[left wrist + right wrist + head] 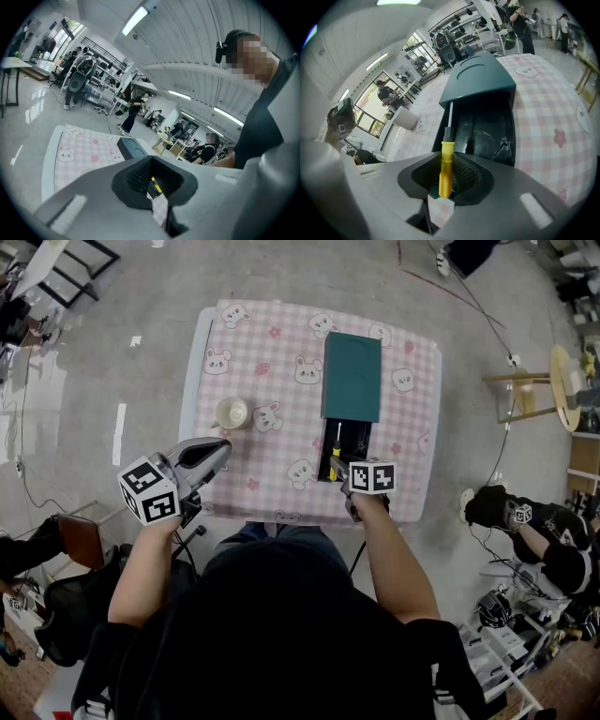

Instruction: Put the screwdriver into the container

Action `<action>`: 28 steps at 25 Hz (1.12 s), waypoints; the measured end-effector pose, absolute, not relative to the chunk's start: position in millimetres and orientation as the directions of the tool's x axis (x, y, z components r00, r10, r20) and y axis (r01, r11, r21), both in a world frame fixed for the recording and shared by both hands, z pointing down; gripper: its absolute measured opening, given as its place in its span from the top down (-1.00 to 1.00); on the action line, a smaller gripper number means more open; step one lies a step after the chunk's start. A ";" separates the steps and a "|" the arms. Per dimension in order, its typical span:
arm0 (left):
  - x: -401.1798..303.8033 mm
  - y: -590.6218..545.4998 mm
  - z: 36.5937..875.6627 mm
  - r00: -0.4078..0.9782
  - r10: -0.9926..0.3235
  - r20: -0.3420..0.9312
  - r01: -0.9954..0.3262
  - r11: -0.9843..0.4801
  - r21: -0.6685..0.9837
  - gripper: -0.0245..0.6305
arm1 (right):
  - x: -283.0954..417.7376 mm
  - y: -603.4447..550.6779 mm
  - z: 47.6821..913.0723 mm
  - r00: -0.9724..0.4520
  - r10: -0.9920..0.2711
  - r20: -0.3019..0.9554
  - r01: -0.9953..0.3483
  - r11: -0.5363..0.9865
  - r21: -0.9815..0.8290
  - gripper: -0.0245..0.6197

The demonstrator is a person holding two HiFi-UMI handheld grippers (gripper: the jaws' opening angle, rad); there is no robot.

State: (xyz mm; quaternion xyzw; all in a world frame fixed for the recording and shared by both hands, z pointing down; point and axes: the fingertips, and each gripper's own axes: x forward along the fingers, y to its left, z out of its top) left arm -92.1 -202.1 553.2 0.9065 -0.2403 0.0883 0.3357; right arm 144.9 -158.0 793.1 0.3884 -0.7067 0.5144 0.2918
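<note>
Left: left gripper, jaws together on nothing, held above the near-left part of the table, well apart from the work. Just beyond, a small white cup on the checked cloth; not involved.

Centre-right: green container, lid pushed toward the far end, dark near half open.

Right: right gripper clamped on the yellow handle of the screwdriver. Shaft pointing forward over the open half, close along its left wall, tip near the lid's edge. Height above the container floor: cannot tell.

Step in hand, as judged: lowering and release.
- Keep shaft parallel to the long walls.
- Nudge right, off the left wall, to avoid catching the rim.
- Hold tip short of the lid edge.
- Lower until handle close to the floor, then part jaws slowly and lift straight up.
- Left gripper best kept clear, or brought in to steady the container against sliding.
</note>
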 end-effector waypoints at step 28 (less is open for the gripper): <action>-89.8 -205.8 562.1 0.878 -0.364 0.312 -0.479 -0.649 0.591 0.92 | 146.6 -167.4 808.4 -0.468 -0.177 0.866 -0.883 0.136 -0.449 0.59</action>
